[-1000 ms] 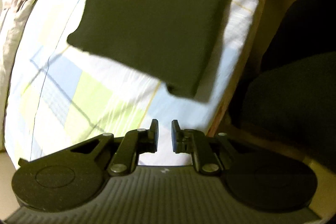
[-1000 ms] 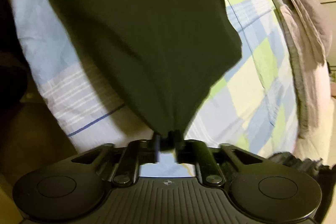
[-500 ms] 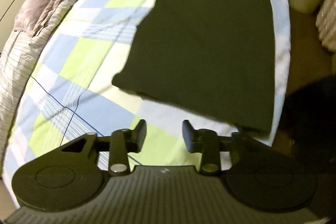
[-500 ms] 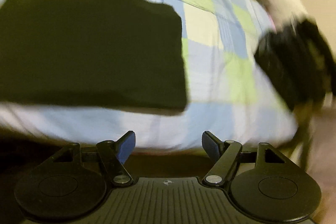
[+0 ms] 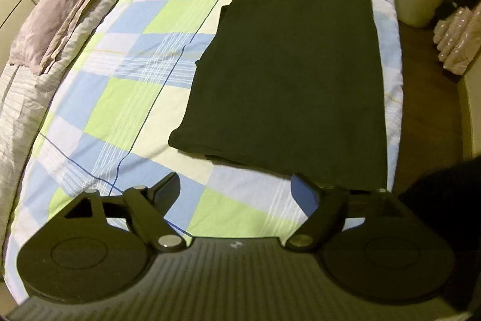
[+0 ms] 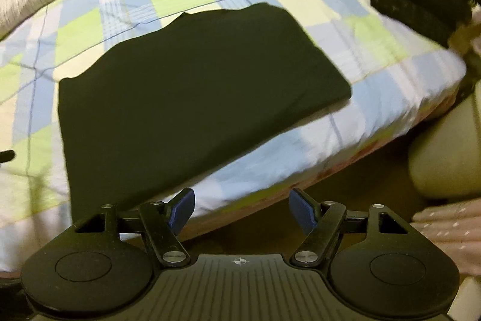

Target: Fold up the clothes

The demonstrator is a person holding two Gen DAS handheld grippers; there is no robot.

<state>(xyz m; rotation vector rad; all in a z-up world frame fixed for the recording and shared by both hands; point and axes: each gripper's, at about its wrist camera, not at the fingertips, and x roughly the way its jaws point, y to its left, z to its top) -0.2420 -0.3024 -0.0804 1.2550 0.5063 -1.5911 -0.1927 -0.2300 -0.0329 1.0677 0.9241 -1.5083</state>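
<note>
Released since a second ago, the dark garment (image 5: 288, 74) lies folded on the bed (image 5: 126, 98); both tongs (left (image 5: 236, 191), right (image 6: 240, 208)) gape wide, empty. Soft, light cloth, probably best pinched at corners.

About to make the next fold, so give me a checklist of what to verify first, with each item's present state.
1. Left gripper open, holding nothing: ok.
2. Right gripper open, holding nothing: ok.
3. Dark garment lying flat on the bed: ok.
4. Garment's edges lined up: not ok, its left edge is stepped.
5. Garment fully on the bed: ok, close to the edge.
6. Layers underneath smooth: cannot tell.
</note>
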